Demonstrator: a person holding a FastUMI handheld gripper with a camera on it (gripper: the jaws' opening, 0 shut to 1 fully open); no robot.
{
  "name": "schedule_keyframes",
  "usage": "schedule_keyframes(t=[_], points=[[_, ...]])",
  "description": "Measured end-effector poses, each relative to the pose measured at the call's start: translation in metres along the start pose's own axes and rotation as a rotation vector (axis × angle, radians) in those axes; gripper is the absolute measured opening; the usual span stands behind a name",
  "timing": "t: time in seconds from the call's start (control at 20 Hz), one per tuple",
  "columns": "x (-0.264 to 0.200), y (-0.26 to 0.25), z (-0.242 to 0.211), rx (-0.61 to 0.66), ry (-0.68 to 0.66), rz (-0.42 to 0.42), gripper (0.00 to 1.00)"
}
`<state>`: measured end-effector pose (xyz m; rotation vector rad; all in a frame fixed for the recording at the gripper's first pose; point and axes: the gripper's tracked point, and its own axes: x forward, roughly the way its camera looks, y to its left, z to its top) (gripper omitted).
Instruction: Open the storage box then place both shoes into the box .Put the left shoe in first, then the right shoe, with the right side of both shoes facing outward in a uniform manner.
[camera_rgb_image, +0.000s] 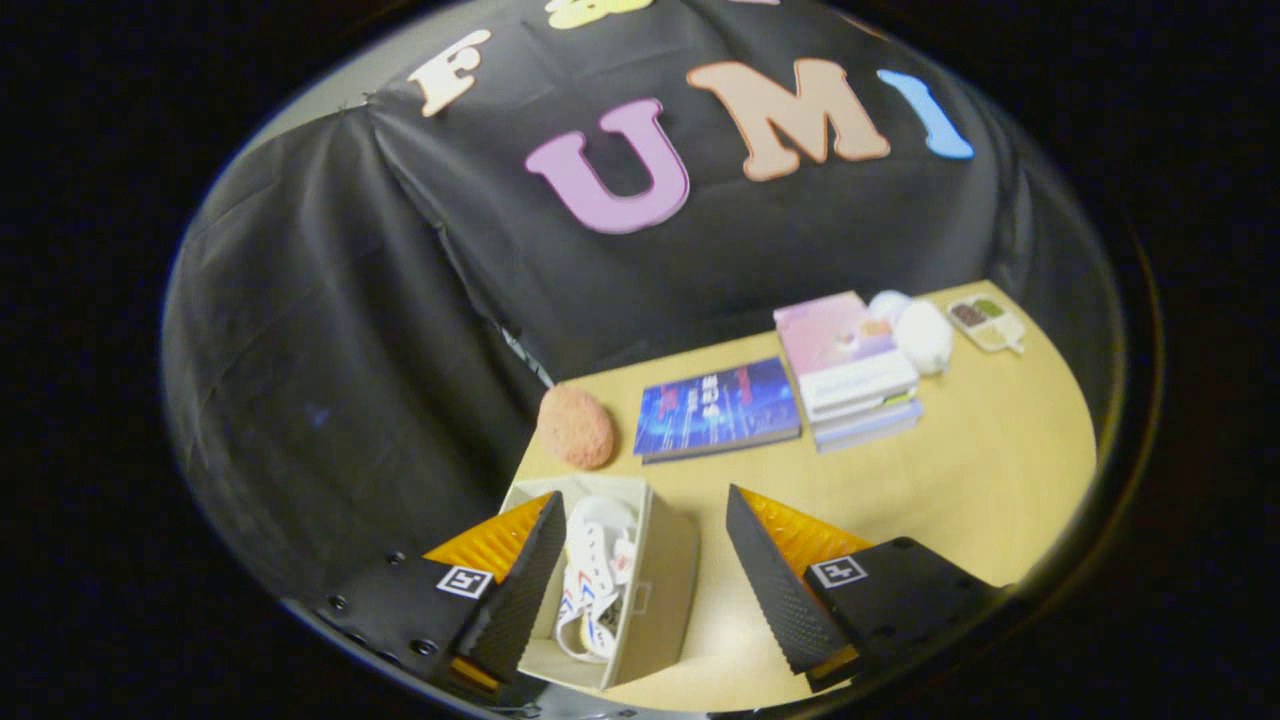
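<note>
The gripper (640, 545) hangs tilted above the table, its two fingers spread wide apart, gripping nothing.

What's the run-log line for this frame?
gripper: open, holding nothing | storage box: open, between fingers | shoe: inside box

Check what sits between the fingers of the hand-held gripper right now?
In the gripper view, the open storage box with a white shoe inside lies between the spread fingers of the hand-held gripper, nearer one finger; bare table beside it.

Dim booth, table (960, 480) brightest; fisheye bends edges; slight blur, dark rim falloff.
</note>
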<state>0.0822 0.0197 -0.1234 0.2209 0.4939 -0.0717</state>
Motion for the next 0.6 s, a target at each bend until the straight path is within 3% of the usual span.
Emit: schedule_keyframes(t=[0.35,0.6], points=[[-0.081,-0.016,0.128,-0.209,-0.409,-0.075,0.99],[-0.153,-0.020,0.213,-0.260,-0.640,-0.123,0.99]])
